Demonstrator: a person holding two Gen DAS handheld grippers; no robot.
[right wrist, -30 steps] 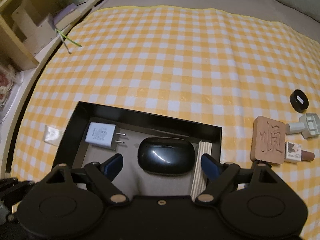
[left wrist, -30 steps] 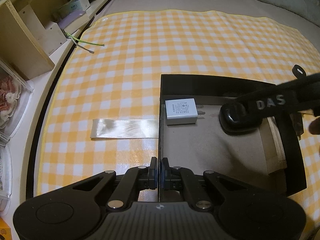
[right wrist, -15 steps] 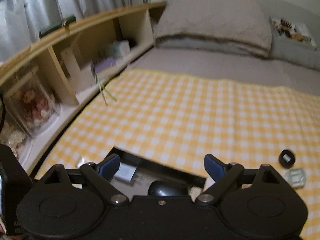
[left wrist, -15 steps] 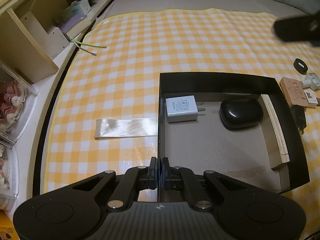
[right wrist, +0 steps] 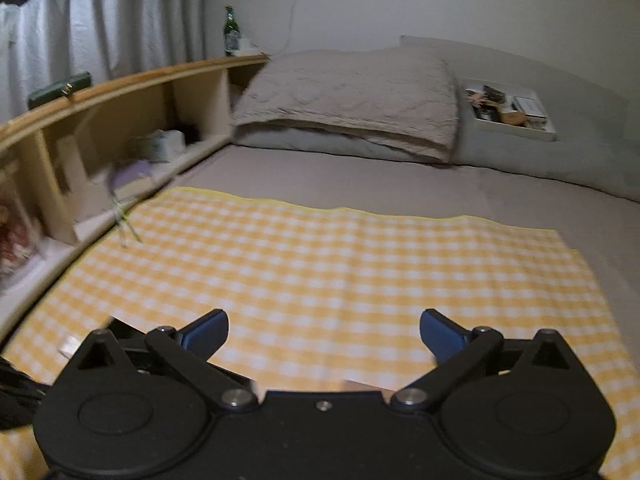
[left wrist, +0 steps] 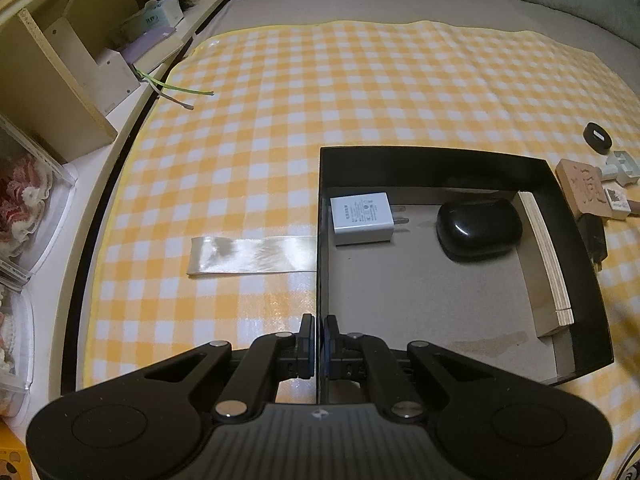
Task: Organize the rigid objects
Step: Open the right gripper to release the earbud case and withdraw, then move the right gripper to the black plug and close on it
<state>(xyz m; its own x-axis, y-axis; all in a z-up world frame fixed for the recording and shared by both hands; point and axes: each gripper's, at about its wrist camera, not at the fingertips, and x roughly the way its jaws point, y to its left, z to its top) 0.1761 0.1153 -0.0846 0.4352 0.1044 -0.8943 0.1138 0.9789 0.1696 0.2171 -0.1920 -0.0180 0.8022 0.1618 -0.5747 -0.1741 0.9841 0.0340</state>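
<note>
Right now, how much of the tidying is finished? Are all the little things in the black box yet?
Not yet. The white charger and the black case already lie in the black box. The left gripper is shut on the box's wall; the right gripper is open with nothing between its jaws, which have just been opening. Left outside: the wooden block, black ring and small pieces beside them.

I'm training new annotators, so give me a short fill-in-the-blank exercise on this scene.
1. The white charger lies inside the black ____.
2. The left tool is shut on the box's ____ wall.
3. The right tool is open and holds ____.
4. The strip of clear tape lies on the ____ cloth.

Missing words: box; left; nothing; checkered
</note>
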